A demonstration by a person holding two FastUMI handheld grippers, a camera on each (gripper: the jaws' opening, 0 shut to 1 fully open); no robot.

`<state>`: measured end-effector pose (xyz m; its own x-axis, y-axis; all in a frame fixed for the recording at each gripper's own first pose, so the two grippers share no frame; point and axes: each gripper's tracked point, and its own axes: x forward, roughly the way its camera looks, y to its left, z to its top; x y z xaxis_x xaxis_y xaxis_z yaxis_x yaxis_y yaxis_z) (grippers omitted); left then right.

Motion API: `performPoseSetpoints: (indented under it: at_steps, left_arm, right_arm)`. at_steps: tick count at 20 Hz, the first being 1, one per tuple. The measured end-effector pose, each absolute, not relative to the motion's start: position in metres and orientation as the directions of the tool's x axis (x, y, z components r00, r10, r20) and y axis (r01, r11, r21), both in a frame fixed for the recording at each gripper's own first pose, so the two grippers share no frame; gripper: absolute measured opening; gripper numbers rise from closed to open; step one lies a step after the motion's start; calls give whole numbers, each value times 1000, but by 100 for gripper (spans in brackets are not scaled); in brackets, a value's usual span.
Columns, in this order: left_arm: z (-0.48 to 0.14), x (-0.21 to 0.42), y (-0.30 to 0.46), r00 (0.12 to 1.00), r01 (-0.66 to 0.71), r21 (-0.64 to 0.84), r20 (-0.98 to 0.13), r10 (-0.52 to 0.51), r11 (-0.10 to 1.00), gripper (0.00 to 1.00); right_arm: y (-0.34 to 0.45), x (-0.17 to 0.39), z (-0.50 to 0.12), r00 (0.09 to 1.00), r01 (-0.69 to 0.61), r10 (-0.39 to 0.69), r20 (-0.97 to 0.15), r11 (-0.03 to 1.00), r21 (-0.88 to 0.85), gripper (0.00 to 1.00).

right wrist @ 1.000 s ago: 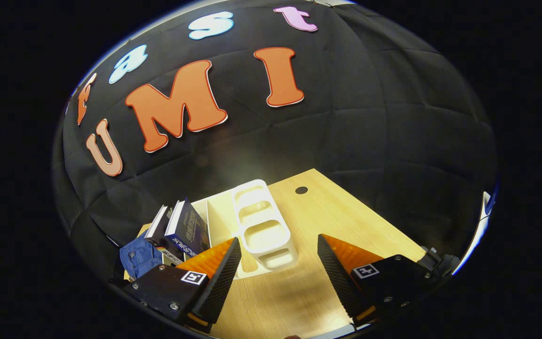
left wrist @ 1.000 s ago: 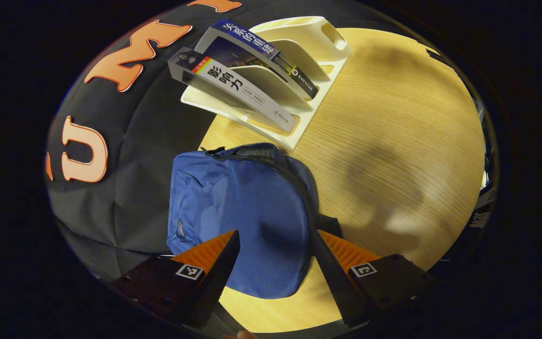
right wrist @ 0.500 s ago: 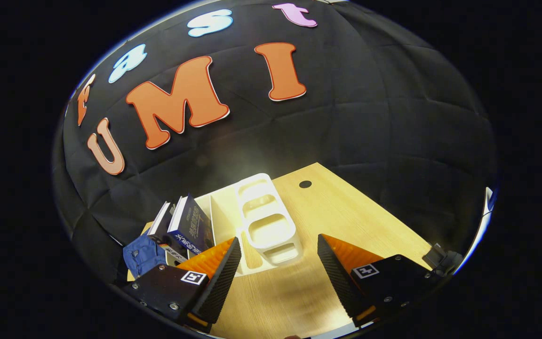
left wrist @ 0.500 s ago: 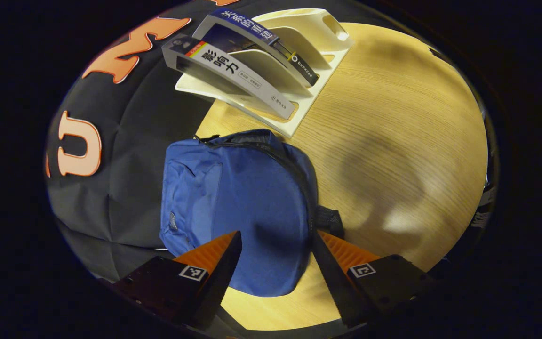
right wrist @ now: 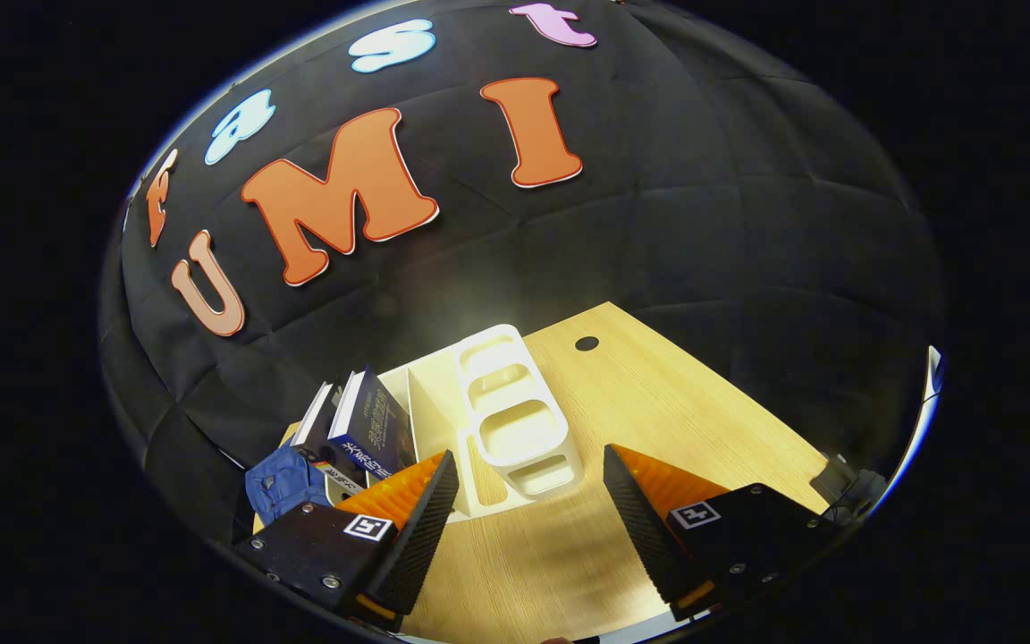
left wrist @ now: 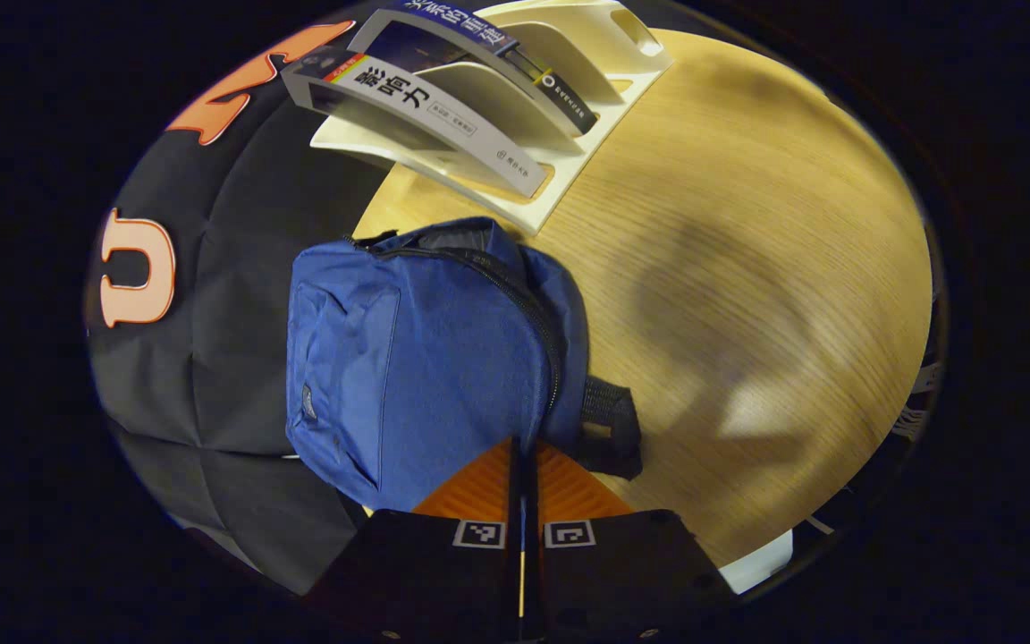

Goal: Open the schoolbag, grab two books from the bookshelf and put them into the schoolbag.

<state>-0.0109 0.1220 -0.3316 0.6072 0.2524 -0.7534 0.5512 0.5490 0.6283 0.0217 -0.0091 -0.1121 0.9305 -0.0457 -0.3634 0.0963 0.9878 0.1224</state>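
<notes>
1. Schoolbag (left wrist: 426, 358) — blue, lying on the desk (left wrist: 747, 268) at its wall-side edge, directly ahead of the left tongs (left wrist: 515, 447). Its zip line (left wrist: 524, 313) curves from the top end, near the bookshelf, down to the end at the fingertips. The zip looks mostly shut.
2. Left tongs — clenched, fingers together at the bag's near end beside the black strap (left wrist: 613, 420). Whether the zip pull is pinched between them cannot be told.
3. Bookshelf (left wrist: 569, 170) — white rack just beyond the bag's far end, with two books (left wrist: 443, 98) leaning in its slots.
4. Right tongs (right wrist: 524, 487) — released, jaws wide, hanging over bare desk and facing the rack's empty slots (right wrist: 515, 429).
5. Judgement — the zip's long axis runs away from the left tongs toward the shelf, so the left is nearer the opening and the right nearer the books.
</notes>
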Motion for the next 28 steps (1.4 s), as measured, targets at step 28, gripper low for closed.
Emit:
performPoseSetpoints:
  at_steps: [28]
  left_arm:
    - [-103,90,201,343,803,207,-928,-149,559,0]
  right_arm:
    - [86,8,-75,965,124,-67,-252,968,218,97]
